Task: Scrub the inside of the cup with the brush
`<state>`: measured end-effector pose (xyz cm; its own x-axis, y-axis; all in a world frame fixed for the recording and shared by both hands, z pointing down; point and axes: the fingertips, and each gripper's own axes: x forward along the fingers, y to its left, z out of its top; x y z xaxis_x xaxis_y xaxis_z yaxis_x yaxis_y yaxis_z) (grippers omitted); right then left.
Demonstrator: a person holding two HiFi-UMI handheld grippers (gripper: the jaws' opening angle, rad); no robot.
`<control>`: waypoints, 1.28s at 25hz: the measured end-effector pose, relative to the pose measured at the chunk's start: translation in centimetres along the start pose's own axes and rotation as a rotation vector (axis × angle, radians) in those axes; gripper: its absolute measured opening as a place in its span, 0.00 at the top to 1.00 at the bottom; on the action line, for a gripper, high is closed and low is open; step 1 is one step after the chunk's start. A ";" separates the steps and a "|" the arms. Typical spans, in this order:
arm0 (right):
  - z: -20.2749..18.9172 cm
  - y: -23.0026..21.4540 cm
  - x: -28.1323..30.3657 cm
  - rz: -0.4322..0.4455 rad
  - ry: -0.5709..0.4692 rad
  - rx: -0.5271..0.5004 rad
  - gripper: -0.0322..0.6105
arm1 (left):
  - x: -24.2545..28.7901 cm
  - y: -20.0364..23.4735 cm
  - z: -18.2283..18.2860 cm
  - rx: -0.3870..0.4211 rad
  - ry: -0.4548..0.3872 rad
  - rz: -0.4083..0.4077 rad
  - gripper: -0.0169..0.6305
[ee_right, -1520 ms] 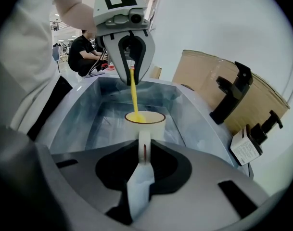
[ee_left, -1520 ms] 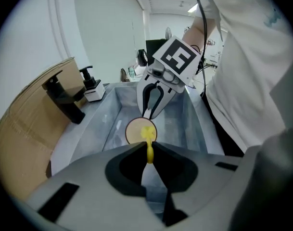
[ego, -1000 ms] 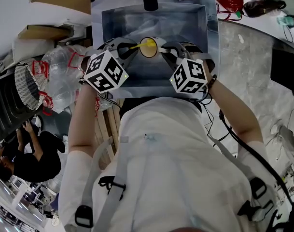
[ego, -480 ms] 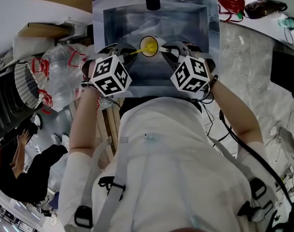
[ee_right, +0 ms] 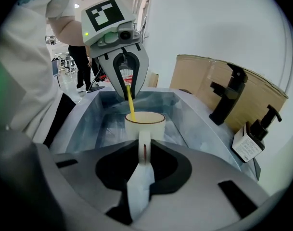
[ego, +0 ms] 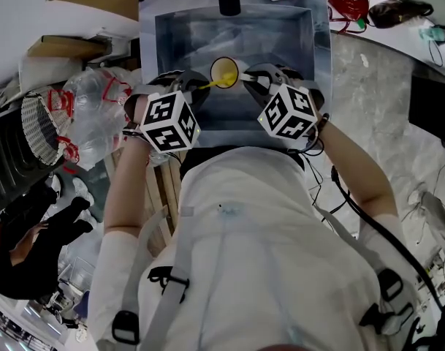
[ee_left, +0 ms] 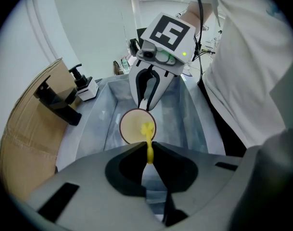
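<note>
one grey sink (ego: 321,46) lies in front of the person. two grippers work over it, the left gripper (ego: 194,88) and the right gripper (ego: 245,81), each with one marker cube on top. one black faucet (ee_right: 228,95) stands on the far rim, with one pump soap dispenser (ee_right: 254,139) beside it. there is one cream cup (ego: 223,72) and one yellow brush (ego: 207,84).

both bare forearms reach forward from the body and angle inward, so the two grippers meet nose to nose over the near half of the basin. the right gripper is clamped on the cup's handle (ee_right: 144,146) and holds the cup over the basin with its mouth turned toward the left gripper. the left gripper is clenched on the brush's thin stem, and the brush's head sits inside the cup.
</note>
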<state>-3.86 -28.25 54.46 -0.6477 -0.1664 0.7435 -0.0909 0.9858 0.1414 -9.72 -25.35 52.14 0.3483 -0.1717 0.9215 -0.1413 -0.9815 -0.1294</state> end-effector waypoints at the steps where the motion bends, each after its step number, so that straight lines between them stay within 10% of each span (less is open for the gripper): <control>1: 0.0 0.1 -0.1 0.003 -0.001 -0.003 0.85 | -0.2 -0.1 0.2 0.009 -0.003 0.000 0.91; 12: 1.1 0.0 -1.2 -0.002 -0.017 -0.095 0.85 | -1.4 2.0 4.0 0.029 -0.090 0.041 0.91; 32: 3.1 -0.8 -1.8 -0.001 -0.096 -0.023 0.85 | -1.4 3.6 -0.2 -0.070 0.042 0.056 0.91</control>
<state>-4.96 -28.68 51.03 -0.7169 -0.1633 0.6778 -0.0749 0.9846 0.1580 -10.91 -28.60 50.46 0.2988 -0.2211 0.9284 -0.2246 -0.9618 -0.1567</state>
